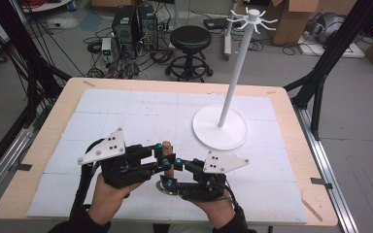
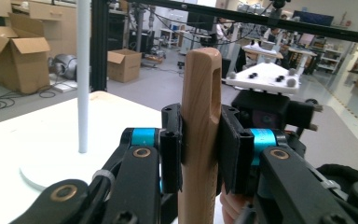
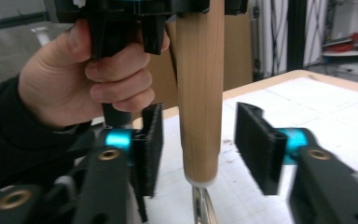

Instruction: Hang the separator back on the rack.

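A utensil with a light wooden handle [image 2: 200,74] stands upright over the front of the table [image 1: 34,160]. My left gripper [image 2: 200,122] is shut on the handle's upper part, just below its slot. Lower down, my right gripper [image 3: 200,122] is open, one pad on either side of the handle [image 3: 200,56] without touching it. A shiny metal stem [image 3: 202,205] leaves the handle's bottom end. From above, the handle [image 1: 167,150] rises between the left gripper [image 1: 164,156] and the right gripper [image 1: 173,173], with the metal end [image 1: 164,188] below.
A white stand [image 1: 233,82] with hooks at its top rises from a round base [image 1: 221,128] at the table's back right. Its pole [image 2: 83,74] is left of the handle in the left gripper view. A white gridded mat [image 1: 126,111] covers the table.
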### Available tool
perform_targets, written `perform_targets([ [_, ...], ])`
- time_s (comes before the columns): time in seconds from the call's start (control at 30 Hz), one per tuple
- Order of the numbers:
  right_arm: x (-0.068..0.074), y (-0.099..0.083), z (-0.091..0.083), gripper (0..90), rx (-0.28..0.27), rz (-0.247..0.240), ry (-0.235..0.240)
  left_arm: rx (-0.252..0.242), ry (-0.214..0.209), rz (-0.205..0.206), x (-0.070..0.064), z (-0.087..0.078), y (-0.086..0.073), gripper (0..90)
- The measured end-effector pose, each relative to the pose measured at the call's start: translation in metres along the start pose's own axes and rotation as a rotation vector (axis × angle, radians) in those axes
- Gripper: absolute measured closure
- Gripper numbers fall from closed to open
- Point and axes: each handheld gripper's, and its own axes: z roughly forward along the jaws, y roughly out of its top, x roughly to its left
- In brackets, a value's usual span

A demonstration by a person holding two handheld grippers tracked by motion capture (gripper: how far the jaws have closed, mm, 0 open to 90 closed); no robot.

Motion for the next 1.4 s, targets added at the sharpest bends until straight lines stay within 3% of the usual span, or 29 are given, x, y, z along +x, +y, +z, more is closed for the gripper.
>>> perform_targets([
  [0.17,-0.002,0.000,-0.004,71.0,-0.016,-0.005,0.028,-0.002,-0.007,-0.005,0.000,0.000,0.000,72.0],
  [0.37,-0.001,0.000,-0.005,72.1,-0.020,-0.019,0.036,-0.013,-0.049,-0.007,0.004,-0.002,0.000,71.1],
  [0.47,-0.006,0.000,-0.007,72.3,-0.004,0.003,0.027,-0.057,-0.044,-0.009,0.013,-0.010,-0.003,50.1],
  [0.63,-0.019,0.003,-0.019,72.4,-0.012,0.008,-0.039,-0.084,0.017,-0.013,0.035,-0.035,-0.016,30.4],
  [0.77,-0.031,0.015,-0.031,72.3,-0.031,-0.003,-0.070,-0.069,0.113,-0.021,0.055,-0.059,-0.033,21.4],
  [0.83,-0.041,0.023,-0.035,72.3,-0.031,-0.010,-0.085,-0.042,0.166,-0.011,0.067,-0.072,-0.044,19.1],
  [1.0,-0.062,0.046,-0.041,72.2,-0.033,-0.017,-0.122,-0.020,0.237,-0.015,0.085,-0.096,-0.063,18.7],
  [1.13,-0.076,0.065,-0.043,72.2,-0.052,-0.019,-0.137,0.002,0.258,-0.018,0.092,-0.107,-0.073,18.7],
  [1.4,-0.101,0.105,-0.047,72.2,-0.089,-0.016,-0.169,-0.002,0.290,-0.042,0.100,-0.122,-0.085,18.8],
])
